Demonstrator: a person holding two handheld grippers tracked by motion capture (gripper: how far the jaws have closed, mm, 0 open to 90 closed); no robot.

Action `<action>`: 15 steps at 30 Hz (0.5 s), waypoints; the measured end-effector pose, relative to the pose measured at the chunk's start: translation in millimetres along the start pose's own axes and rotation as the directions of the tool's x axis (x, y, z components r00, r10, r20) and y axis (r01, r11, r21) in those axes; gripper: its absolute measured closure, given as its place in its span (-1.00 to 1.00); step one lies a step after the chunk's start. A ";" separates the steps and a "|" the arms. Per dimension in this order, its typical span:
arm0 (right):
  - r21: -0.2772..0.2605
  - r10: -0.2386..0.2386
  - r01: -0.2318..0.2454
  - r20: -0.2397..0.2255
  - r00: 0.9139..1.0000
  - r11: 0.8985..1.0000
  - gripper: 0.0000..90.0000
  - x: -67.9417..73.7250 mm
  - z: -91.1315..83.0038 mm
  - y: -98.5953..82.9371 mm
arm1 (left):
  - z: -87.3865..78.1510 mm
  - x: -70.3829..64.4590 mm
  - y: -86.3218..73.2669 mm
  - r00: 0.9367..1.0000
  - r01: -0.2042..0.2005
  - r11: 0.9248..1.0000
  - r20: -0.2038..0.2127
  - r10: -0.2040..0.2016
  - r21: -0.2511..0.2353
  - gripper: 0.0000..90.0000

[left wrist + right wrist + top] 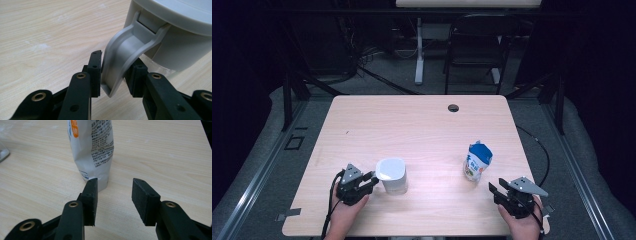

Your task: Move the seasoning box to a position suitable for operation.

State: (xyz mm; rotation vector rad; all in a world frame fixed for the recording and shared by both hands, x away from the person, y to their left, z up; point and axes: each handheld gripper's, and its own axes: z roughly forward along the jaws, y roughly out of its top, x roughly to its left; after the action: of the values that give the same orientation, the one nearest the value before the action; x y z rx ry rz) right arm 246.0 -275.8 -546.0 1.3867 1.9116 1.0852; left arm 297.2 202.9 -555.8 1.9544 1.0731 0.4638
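Jug (392, 175), white, lidded: near counter (412, 125) front-left; left gripper (113, 72) clamped on its handle (120, 60). Pouch (477, 161), upright, right; right gripper (113, 195) released, just short. Risk: thin handle hold lets jug swing; nudged pouch topples.

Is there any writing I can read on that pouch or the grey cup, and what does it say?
Pouch: rows of small dark print and an orange patch with white characters, all too blurred to read.
Pouch front, high view: blue and green markings, too small to read.
Grey cup: no writing visible.
Grippers and table: none.
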 end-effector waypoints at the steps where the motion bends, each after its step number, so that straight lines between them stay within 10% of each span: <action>1: 0.000 0.000 0.000 0.000 1.000 1.000 0.25 0.0 0.0 0.0 | 0.0 0.0 0.0 1.000 0.000 1.000 0.000 0.000 0.000 0.54; 15: -0.006 0.011 -0.011 -0.011 1.000 1.000 0.24 -1.3 -0.7 -0.1 | -2.0 -5.0 0.1 0.999 -0.035 0.999 -0.020 0.035 0.015 0.58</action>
State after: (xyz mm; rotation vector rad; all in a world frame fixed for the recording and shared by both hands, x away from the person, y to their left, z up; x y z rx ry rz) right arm 245.8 -277.2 -545.7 1.3919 1.9090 1.1057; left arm 293.1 199.7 -554.2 1.9883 1.0590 0.4969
